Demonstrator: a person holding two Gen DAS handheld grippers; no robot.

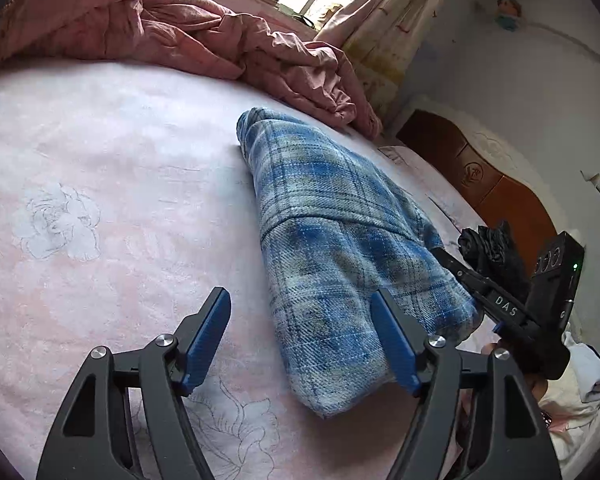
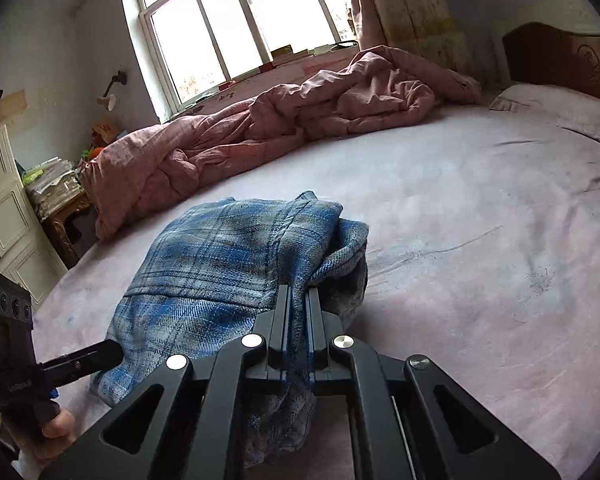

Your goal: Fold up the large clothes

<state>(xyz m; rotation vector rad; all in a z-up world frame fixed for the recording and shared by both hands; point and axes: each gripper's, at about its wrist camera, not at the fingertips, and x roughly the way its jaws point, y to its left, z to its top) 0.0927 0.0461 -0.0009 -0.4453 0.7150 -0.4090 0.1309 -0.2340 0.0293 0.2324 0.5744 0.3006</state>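
Note:
A blue plaid shirt [image 1: 324,248] lies folded into a thick bundle on the pink bed sheet [image 1: 100,184]. My left gripper [image 1: 302,312] is open just above the sheet, its right finger [image 1: 392,340] against the near left edge of the bundle and its left finger [image 1: 208,332] over bare sheet. My right gripper [image 2: 298,300] is shut on a fold of the plaid shirt [image 2: 228,256] at its near right corner. In the left wrist view the right gripper [image 1: 444,256] reaches into the bundle's right side. The left gripper [image 2: 108,352] shows at the lower left of the right wrist view.
A crumpled pink quilt [image 2: 284,120] lies along the far side of the bed under the window [image 2: 236,24]. A wooden headboard [image 2: 560,56] and a pillow [image 2: 556,108] are at the right. A white cabinet [image 2: 4,216] stands at the left. A dark cloth [image 1: 488,248] lies behind the right gripper.

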